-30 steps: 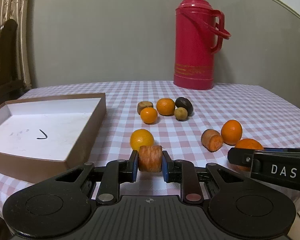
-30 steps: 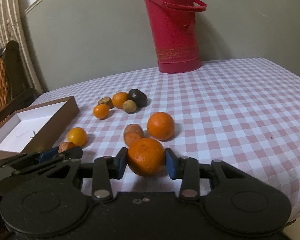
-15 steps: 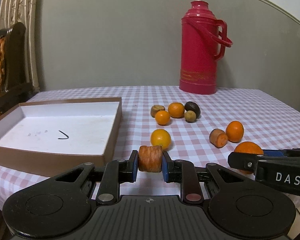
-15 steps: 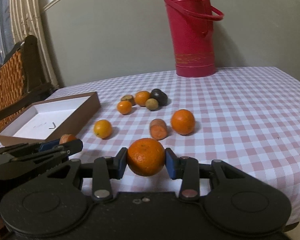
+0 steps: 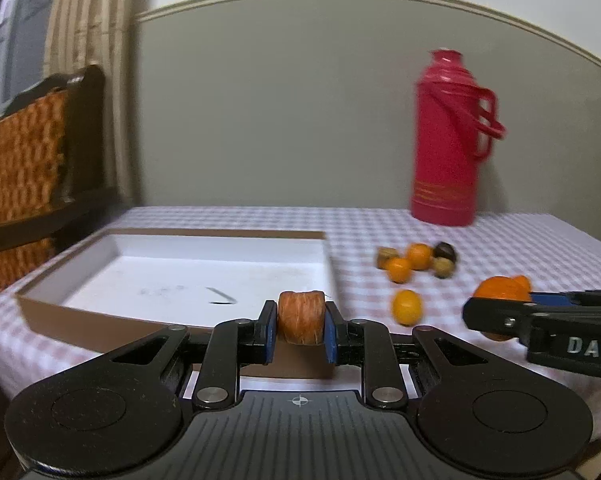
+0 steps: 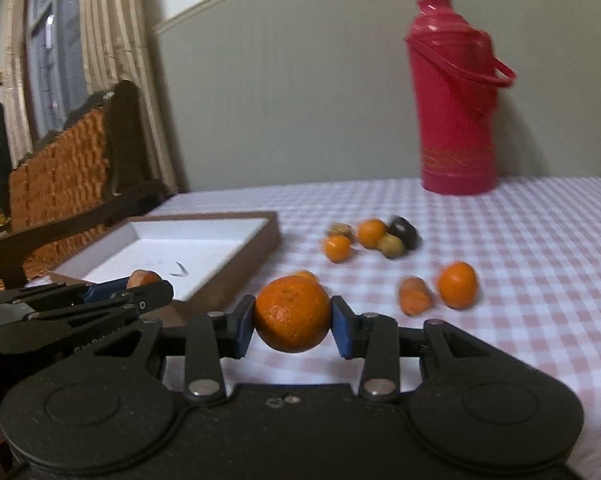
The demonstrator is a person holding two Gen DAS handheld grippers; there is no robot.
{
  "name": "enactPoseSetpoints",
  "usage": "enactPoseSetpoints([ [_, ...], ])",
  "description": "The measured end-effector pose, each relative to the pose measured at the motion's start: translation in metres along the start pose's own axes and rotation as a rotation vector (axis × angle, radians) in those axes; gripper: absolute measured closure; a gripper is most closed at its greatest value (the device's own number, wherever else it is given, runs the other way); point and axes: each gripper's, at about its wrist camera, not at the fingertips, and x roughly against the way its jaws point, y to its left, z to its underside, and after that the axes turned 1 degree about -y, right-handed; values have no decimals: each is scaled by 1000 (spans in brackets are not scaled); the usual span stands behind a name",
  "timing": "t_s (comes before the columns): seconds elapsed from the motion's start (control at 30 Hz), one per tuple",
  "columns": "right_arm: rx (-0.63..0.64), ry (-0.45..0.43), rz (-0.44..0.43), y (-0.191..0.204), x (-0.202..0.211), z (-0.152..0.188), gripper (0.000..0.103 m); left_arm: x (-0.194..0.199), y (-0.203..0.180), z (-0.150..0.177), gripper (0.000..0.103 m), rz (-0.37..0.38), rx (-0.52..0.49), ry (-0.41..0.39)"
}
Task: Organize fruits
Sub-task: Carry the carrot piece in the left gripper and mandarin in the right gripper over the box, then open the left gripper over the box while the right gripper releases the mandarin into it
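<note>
My left gripper (image 5: 300, 326) is shut on a ridged orange-brown fruit chunk (image 5: 301, 316), held just before the near edge of the brown box (image 5: 172, 320) with a white inside. My right gripper (image 6: 292, 314) is shut on a round orange (image 6: 292, 312) above the checked cloth, to the right of the box (image 6: 240, 276). In the left wrist view the right gripper (image 5: 500, 312) shows from the side with its orange (image 5: 498, 288). In the right wrist view the left gripper (image 6: 148, 290) shows at the left with its chunk (image 6: 142, 278).
A cluster of small oranges and dark fruits (image 6: 372, 236) lies mid-table, with an orange (image 6: 458, 284) and a carrot-like chunk (image 6: 414, 300) nearer. One small orange (image 5: 407, 306) lies right of the box. A red thermos (image 5: 446, 140) stands at the back. A wicker chair (image 6: 60, 184) stands left.
Both grippers have swung left and risen with their fruit still gripped. The box now fills more of both views and the thermos has slid to the right.
</note>
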Motion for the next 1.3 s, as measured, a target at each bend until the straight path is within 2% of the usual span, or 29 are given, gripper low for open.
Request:
enactPoseSetpoints([
  [0.47, 14, -8, -116, 53, -46, -20, 72, -15, 88, -6, 79, -187, 118, 11],
  [0.87, 37, 7, -108, 71, -94, -35, 71, -71, 144, -21, 79, -293, 133, 48],
  [1.07, 28, 29, -92, 71, -116, -34, 71, -92, 157, -22, 79, -322, 135, 74],
  [1.13, 34, 41, -94, 74, -123, -34, 69, -100, 162, -22, 79, -342, 151, 96],
  [1.2, 39, 36, -84, 76, -126, -33, 61, -107, 168, -21, 78, -362, 169, 123],
  [1.23, 36, 28, -84, 76, -126, -34, 49, -108, 169, -21, 72, -366, 176, 131],
  [1.27, 30, 10, -81, 75, -123, -35, 40, -108, 170, -21, 59, -366, 186, 138],
  [1.3, 29, -9, -77, 74, -119, -36, 37, -107, 171, -22, 19, -369, 192, 134],
])
